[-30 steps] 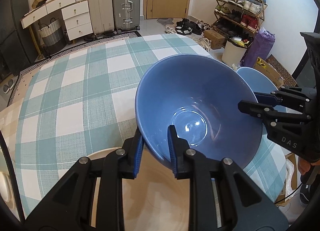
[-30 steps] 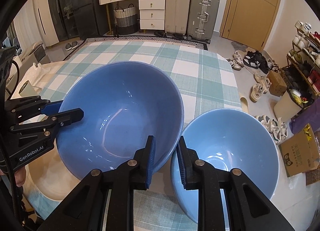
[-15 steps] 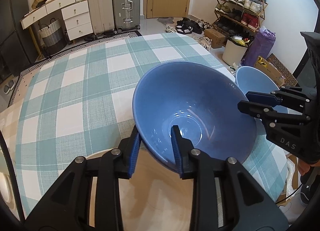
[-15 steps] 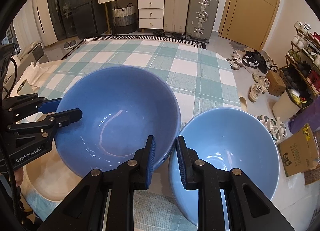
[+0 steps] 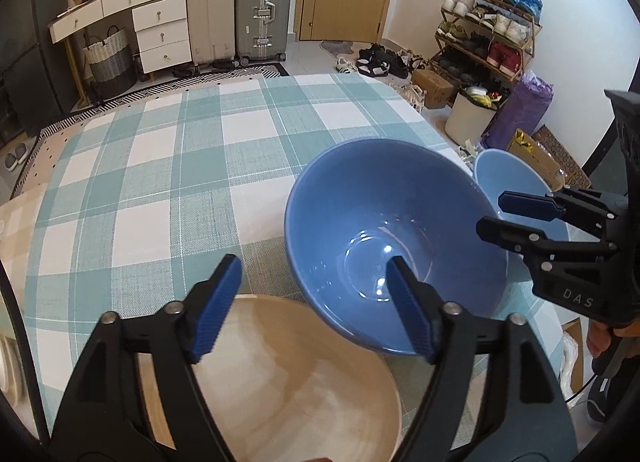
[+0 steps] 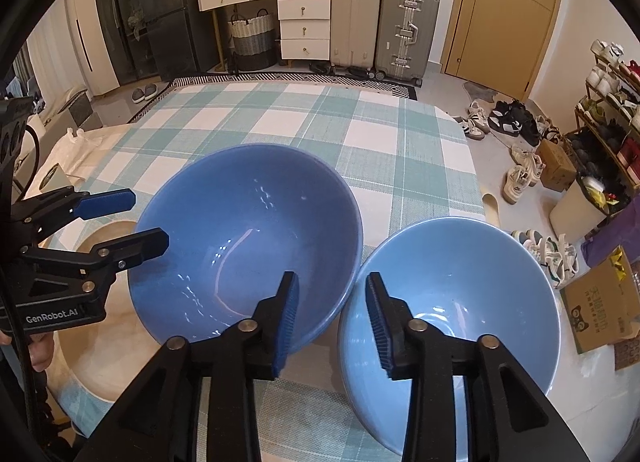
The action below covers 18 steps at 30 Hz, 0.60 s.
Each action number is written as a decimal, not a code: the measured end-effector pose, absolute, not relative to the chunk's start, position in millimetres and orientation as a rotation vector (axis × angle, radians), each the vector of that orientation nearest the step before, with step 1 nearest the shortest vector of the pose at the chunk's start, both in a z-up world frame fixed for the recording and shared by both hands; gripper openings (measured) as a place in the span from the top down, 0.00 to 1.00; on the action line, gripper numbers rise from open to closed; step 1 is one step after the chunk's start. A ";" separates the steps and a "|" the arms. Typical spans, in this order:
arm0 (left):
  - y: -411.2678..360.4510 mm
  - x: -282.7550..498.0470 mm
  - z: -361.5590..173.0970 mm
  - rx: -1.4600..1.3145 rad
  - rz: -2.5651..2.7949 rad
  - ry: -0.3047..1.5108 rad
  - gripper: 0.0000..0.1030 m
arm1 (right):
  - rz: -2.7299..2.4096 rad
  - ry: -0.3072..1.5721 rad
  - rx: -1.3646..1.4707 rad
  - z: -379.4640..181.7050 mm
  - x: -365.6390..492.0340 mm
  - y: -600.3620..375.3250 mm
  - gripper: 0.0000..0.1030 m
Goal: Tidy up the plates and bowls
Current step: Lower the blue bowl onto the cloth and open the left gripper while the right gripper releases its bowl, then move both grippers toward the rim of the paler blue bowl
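Observation:
A dark blue bowl (image 5: 392, 246) (image 6: 248, 246) sits on the checked cloth between a beige plate (image 5: 288, 382) (image 6: 100, 326) and a light blue bowl (image 5: 512, 182) (image 6: 452, 302). Its left side overlaps the plate's rim. My left gripper (image 5: 312, 306) (image 6: 144, 220) is opening wide. The bowl's rim stands between its jaws, and neither pad presses on it. My right gripper (image 6: 332, 322) (image 5: 520, 218) is opening too. It straddles the opposite rim and the light blue bowl's rim, with a gap on each side.
The checked tablecloth (image 5: 160, 182) stretches far beyond the bowls. The light blue bowl sits close to the table's right edge, and below it are shoes and a cardboard box (image 6: 604, 302) on the floor. Suitcases (image 6: 404, 26) and drawers stand past the far edge.
Both grippers were shut on the dark blue bowl's rim and have let go, their jaws spreading. The bowl has sunk and levelled onto the table.

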State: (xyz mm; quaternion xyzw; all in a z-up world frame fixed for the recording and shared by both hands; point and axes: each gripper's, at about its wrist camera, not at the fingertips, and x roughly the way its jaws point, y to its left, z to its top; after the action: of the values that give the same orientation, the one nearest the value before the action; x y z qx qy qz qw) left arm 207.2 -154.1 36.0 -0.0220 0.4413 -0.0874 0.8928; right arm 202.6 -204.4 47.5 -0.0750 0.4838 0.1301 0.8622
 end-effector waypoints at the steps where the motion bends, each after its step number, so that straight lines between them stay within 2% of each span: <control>1: -152.1 207.0 37.8 -0.056 -0.184 0.913 0.28 | 0.275 1.010 -0.152 49.2 202.3 -205.3 0.51; 3: -148.6 206.3 41.2 -0.072 -0.191 0.910 0.26 | 0.278 1.001 -0.139 53.7 200.5 -207.1 0.45; 7: -145.2 201.6 48.2 -0.094 -0.190 0.896 0.18 | 0.272 0.972 -0.095 64.9 198.6 -214.9 0.17; 10: -142.1 199.0 53.5 -0.132 -0.196 0.888 0.02 | 0.263 0.962 -0.076 73.6 197.5 -221.5 0.14; 13: -140.2 195.9 61.0 -0.155 -0.195 0.867 0.02 | 0.240 0.941 -0.055 83.7 195.9 -231.1 0.06; 18: -149.2 189.1 68.1 -0.163 -0.211 0.871 0.02 | 0.203 0.901 0.010 102.5 187.0 -253.7 0.04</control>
State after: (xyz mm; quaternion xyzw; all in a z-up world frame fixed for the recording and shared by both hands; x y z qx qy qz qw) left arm 189.1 -149.2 68.1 -0.0787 0.4205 -0.1021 0.8981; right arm 187.0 -253.7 102.5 0.0047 0.4348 0.0978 0.8952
